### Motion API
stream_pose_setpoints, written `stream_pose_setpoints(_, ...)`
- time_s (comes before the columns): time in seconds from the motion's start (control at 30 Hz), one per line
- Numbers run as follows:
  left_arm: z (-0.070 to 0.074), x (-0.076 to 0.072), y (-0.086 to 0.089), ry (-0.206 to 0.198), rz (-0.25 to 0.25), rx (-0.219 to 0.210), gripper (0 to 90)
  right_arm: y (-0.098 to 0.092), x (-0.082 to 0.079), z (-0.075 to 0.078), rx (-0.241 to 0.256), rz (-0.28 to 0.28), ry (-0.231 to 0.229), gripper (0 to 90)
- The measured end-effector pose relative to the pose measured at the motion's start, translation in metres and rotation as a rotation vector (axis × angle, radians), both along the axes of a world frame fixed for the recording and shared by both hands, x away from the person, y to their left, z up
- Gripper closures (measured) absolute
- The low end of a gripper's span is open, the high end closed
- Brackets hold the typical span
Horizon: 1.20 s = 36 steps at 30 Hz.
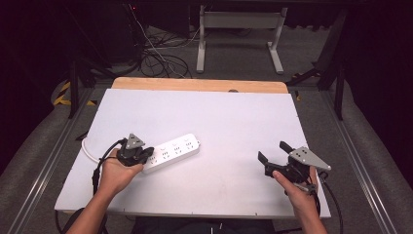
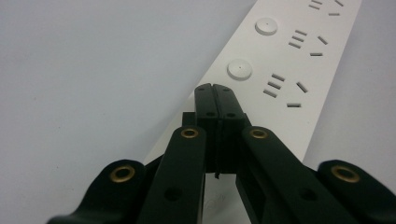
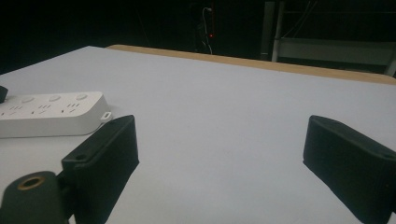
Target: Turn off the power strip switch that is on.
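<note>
A white power strip (image 1: 174, 149) lies flat on the white table top (image 1: 219, 117), left of centre, its socket rows and round buttons facing up. Its white cord (image 1: 87, 149) curls off toward the left edge. My left gripper (image 1: 147, 153) is shut, with its tips over the strip's near end. In the left gripper view the two jaws press together (image 2: 215, 93) above the power strip (image 2: 289, 60), with nothing between them. My right gripper (image 1: 272, 151) is open at the front right, well apart from the strip. In the right gripper view (image 3: 219, 140) the power strip (image 3: 51, 114) lies off to the left.
A wooden strip (image 1: 199, 85) runs along the table's far edge. Beyond it, a white table frame (image 1: 238, 22) and tangled cables (image 1: 156, 53) are on the floor. Metal rails (image 1: 44, 165) flank the table on both sides.
</note>
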<state>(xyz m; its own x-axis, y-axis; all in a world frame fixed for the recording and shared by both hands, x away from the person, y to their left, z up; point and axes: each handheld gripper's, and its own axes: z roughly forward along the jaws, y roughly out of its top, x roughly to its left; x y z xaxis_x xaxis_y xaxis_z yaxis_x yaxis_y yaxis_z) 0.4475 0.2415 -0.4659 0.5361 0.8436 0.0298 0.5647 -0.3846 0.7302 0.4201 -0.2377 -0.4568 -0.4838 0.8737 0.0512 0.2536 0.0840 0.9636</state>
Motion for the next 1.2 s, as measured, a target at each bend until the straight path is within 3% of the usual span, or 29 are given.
stream_pose_setpoints(0.57, -0.0001, 0.0017, 0.0022, 0.013, -0.005, -0.023, 90.0, 0.0002, 0.0000, -0.0001, -0.001, 0.001, 0.003, 10.7)
stream_pose_setpoints(0.77, 0.0002, 0.0021, 0.0022, 0.002, -0.005, -0.011, 90.0, 0.0004, 0.0001, -0.0002, -0.002, 0.001, 0.002, 10.7)
stream_pose_setpoints(1.2, -0.0016, 0.0036, 0.0049, 0.001, -0.020, -0.039, 90.0, 0.0027, 0.0005, -0.0011, -0.004, 0.006, 0.007, 10.7)
